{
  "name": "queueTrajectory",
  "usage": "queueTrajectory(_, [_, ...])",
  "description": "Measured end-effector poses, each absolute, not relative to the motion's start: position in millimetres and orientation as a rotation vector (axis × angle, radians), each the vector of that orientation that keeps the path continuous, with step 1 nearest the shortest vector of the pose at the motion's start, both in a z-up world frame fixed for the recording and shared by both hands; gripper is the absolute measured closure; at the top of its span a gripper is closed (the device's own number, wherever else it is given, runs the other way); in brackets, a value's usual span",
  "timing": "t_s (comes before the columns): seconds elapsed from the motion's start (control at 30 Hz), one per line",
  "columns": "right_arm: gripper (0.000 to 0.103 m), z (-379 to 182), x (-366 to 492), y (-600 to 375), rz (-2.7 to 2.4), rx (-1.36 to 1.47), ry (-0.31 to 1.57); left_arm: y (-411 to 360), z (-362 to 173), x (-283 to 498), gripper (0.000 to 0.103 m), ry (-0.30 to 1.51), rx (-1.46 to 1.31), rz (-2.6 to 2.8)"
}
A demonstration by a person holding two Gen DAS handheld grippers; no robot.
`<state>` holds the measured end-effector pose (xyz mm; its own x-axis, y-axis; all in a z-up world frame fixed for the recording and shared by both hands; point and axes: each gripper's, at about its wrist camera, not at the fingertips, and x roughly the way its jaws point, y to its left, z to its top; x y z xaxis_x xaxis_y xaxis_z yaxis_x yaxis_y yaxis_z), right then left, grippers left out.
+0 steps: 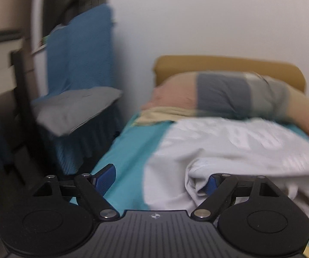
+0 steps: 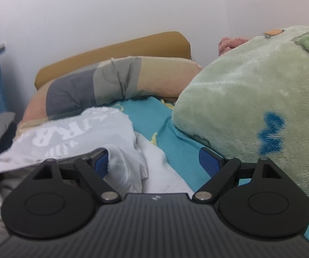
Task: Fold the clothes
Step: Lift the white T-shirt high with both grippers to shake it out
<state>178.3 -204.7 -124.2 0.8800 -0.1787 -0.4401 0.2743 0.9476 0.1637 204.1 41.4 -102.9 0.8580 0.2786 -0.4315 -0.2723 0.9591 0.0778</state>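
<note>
My black hand-held gripper (image 1: pixel 157 179) has blue pads (image 1: pixel 104 178). White cotton garment (image 2: pixel 72 133) with pale block lettering; plain turquoise bed sheet (image 2: pixel 150 114); mint fleece blanket (image 2: pixel 251 90) patterned blue and green; pillow (image 2: pixel 102 81) banded peach, grey, sage.

From the left wrist we look low along the left gripper (image 1: pixel 157 177), close over the bed sheet (image 1: pixel 130 150), facing the headboard (image 1: pixel 229 63) and the wall behind it. Ahead of its left finger sits a blue-draped chair (image 1: pixel 79 49). From the right wrist we look the same way along the right gripper (image 2: pixel 157 161), equally low, with a green plush blanket (image 2: pixel 251 99) close beyond its right finger. Both views share the white T-shirt (image 1: pixel 240 144) (image 2: pixel 79 133), the striped pillow (image 1: pixel 229 95) (image 2: pixel 102 81), sheet and headboard.
</note>
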Motion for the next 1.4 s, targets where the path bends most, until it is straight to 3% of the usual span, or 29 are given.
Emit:
queueTrajectory(0.2, [0.016, -123.1, 177.8, -206.9, -0.273, 0.230, 0.512, 50.2, -65.6, 162.7, 0.019, 0.268, -0.042, 0.327])
queueTrajectory(0.3, [0.016, -100.8, 163.0, -209.6, -0.285, 0.242, 0.450, 48.7, -39.2, 136.0, 0.019, 0.180, -0.034, 0.310])
queueTrajectory(0.53, [0.016, 14.1, 91.5, -202.9, -0.245, 0.115, 0.130, 69.1, 51.3, 80.3, 0.019, 0.050, -0.121, 0.279])
queueTrajectory(1.03, [0.016, 310.0, -123.6, -207.8, -0.141, 0.070, -0.319, 73.4, 335.9, -111.5, 0.014, -0.241, -0.089, 0.167])
queueTrajectory(1.2, [0.016, 375.7, -191.0, -204.8, -0.126, 0.001, -0.429, 69.7, 409.8, -178.8, 0.012, -0.302, -0.095, 0.131])
queueTrajectory(1.4, [0.015, 399.7, -197.4, -217.5, -0.122, -0.015, -0.394, 62.2, 441.9, -196.5, 0.011, -0.281, -0.086, 0.093])
